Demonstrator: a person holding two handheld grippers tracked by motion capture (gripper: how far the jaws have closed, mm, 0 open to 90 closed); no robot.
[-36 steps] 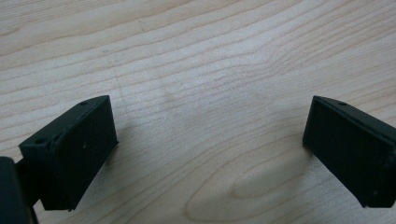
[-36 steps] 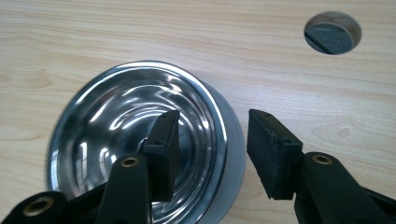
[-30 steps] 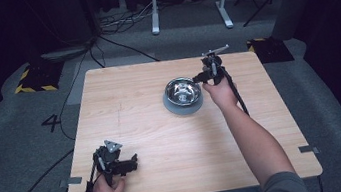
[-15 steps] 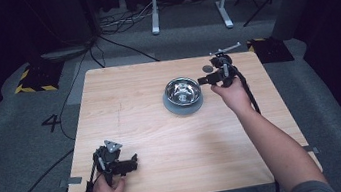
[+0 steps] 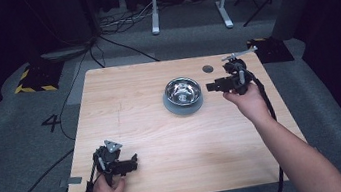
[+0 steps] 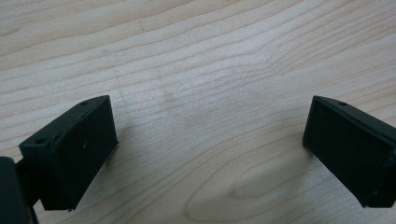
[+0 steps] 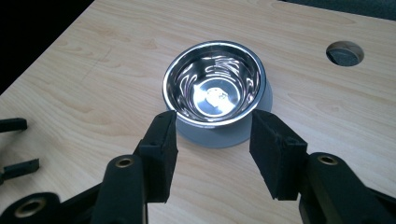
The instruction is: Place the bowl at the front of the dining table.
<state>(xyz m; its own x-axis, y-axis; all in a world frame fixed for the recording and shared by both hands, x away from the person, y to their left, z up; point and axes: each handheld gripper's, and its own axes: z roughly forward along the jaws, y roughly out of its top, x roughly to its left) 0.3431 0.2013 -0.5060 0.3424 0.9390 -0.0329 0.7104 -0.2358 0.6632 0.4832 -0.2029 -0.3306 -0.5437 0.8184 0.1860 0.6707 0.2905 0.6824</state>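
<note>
This looks like a lab or a recording studio. A light wooden table stands on grey carpet, dark curtains close the room, loose cables lie on the floor, and yellow-black tape marks a base plate.

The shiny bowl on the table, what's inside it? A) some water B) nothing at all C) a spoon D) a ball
B: the shiny bowl shows only its bare, gleaming metal bottom in the right gripper view, and in the high view it stands just as empty on the wooden table.
</note>
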